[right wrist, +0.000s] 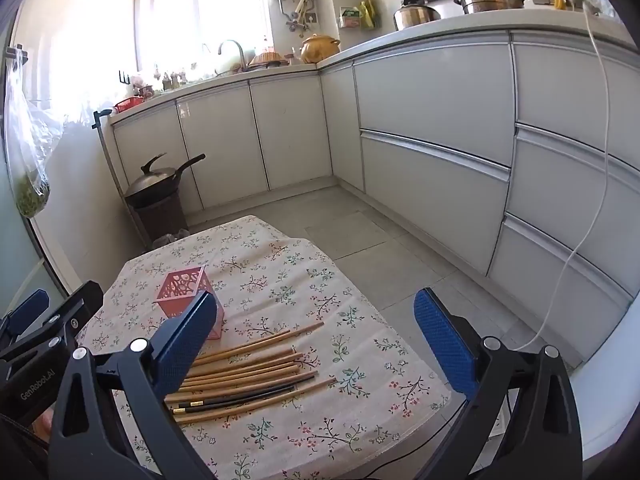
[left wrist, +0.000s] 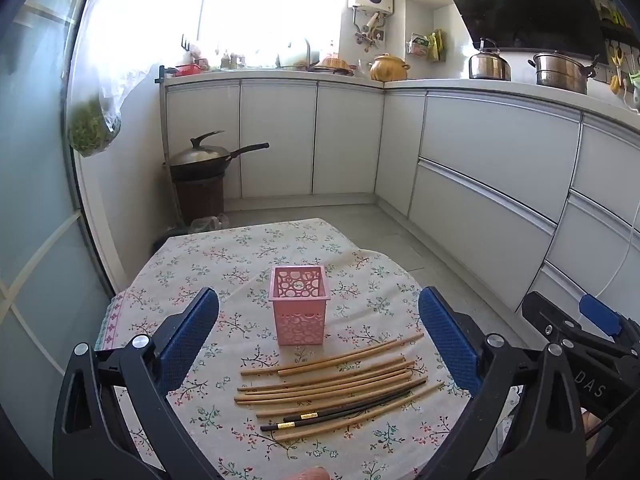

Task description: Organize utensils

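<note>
A pink perforated square holder (left wrist: 299, 307) stands upright and empty on the floral tablecloth (left wrist: 224, 256). Just in front of it lie several bamboo chopsticks (left wrist: 324, 380) and two black chopsticks (left wrist: 344, 410), side by side. My left gripper (left wrist: 318, 332) is open above them, holding nothing. In the right wrist view the holder (right wrist: 188, 292) is at the left, partly behind my left finger, and the chopsticks (right wrist: 248, 372) lie ahead. My right gripper (right wrist: 316, 336) is open and empty above the table's right part.
The small table ends close to white kitchen cabinets (left wrist: 480, 168) on the right. A wok on a brown bin (left wrist: 200, 176) stands beyond the table at the left. The right gripper's body (left wrist: 580, 340) shows at the right of the left wrist view.
</note>
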{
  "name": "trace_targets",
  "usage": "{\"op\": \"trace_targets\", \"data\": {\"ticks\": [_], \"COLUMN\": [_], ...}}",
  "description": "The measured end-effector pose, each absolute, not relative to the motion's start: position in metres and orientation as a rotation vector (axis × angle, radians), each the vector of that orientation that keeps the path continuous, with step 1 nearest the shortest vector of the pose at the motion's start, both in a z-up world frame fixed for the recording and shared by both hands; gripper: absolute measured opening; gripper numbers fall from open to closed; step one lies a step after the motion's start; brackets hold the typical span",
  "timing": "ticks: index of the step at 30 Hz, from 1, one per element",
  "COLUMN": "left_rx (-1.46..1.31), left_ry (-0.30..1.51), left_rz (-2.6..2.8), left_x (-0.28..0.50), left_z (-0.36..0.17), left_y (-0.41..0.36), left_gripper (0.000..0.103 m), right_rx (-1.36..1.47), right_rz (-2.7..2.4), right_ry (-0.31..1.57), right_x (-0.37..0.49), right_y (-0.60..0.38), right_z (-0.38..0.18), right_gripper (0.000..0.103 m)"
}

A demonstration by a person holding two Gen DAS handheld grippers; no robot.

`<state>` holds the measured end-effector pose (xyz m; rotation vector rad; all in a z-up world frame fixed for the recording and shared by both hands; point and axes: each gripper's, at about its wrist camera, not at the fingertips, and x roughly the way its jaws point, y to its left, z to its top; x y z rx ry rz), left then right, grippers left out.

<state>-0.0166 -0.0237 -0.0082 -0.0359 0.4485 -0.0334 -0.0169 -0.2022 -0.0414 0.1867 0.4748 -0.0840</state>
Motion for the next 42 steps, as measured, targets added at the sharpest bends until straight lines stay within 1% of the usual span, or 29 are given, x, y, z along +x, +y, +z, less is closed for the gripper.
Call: {"op": "trace_targets", "data": {"ticks": [10, 42], "left_rx": [-0.033, -0.027], "left_ry": [0.45, 0.455], "left_rz": [-0.034, -0.032], "left_x": [-0.0151, -0.013], "left_z": [-0.0098, -0.0147], "left_y": [-0.0246, -0.0227], "left_gripper": [0.096, 0.096], "right_rx": [0.199, 0.207], "right_rz": [-0.095, -0.088], "right_ry": [0.496, 0.455], "right_x": [-0.0144, -0.0147], "right_y": [-0.2083, -0.2079], "right_z": [-0.0377, -0.0425], "right_gripper": [0.096, 0.096]}}
